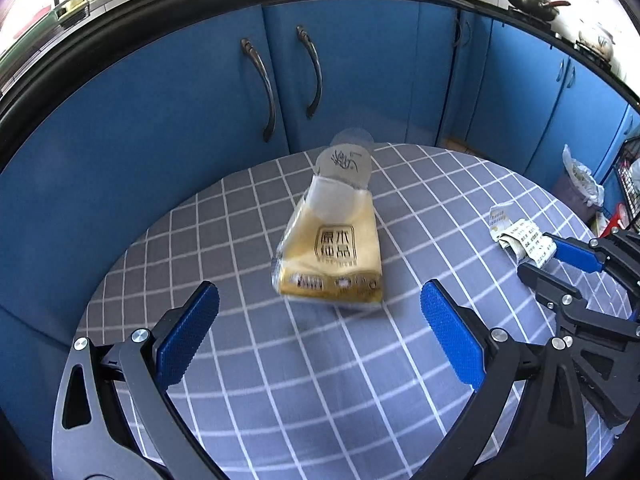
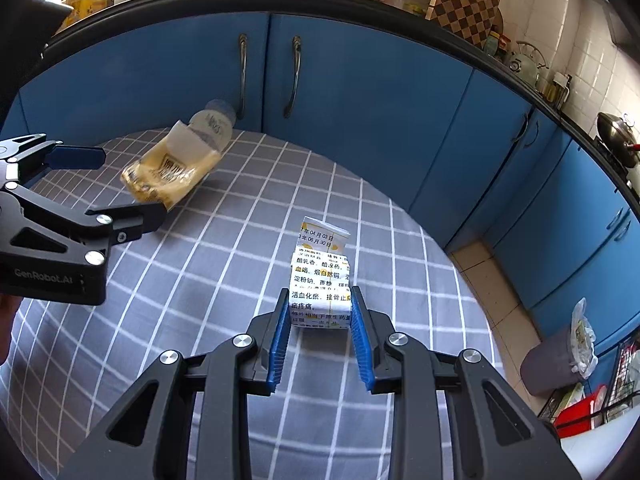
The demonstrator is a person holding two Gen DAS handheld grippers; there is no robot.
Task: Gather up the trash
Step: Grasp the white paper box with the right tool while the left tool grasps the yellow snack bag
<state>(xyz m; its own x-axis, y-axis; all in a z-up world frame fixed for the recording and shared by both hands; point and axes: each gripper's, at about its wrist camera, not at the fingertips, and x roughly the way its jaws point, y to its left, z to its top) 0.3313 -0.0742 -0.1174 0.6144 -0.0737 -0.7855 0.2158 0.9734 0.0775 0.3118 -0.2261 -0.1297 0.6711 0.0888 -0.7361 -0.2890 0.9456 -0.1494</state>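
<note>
A yellow tissue pack [image 1: 330, 254] lies on the grey checked round table [image 1: 248, 360], with a clear plastic bottle [image 1: 348, 158] lying behind it. My left gripper [image 1: 320, 316] is open, its blue pads just short of the pack on either side. In the right wrist view, my right gripper [image 2: 320, 316] is shut on a crumpled white medicine box [image 2: 320, 280] printed with Chinese text, which rests on the table. The pack [image 2: 168, 174] and bottle [image 2: 212, 126] lie at the far left there, beside the left gripper [image 2: 120, 192]. The right gripper [image 1: 548, 260] and box [image 1: 520, 236] show at right.
Blue cabinet doors [image 1: 360, 72] curve close behind the table. A grey bin with a plastic liner [image 2: 560, 364] stands on the tiled floor at the right, next to a wire rack with red items [image 2: 588, 404]. The countertop above holds pots and jars.
</note>
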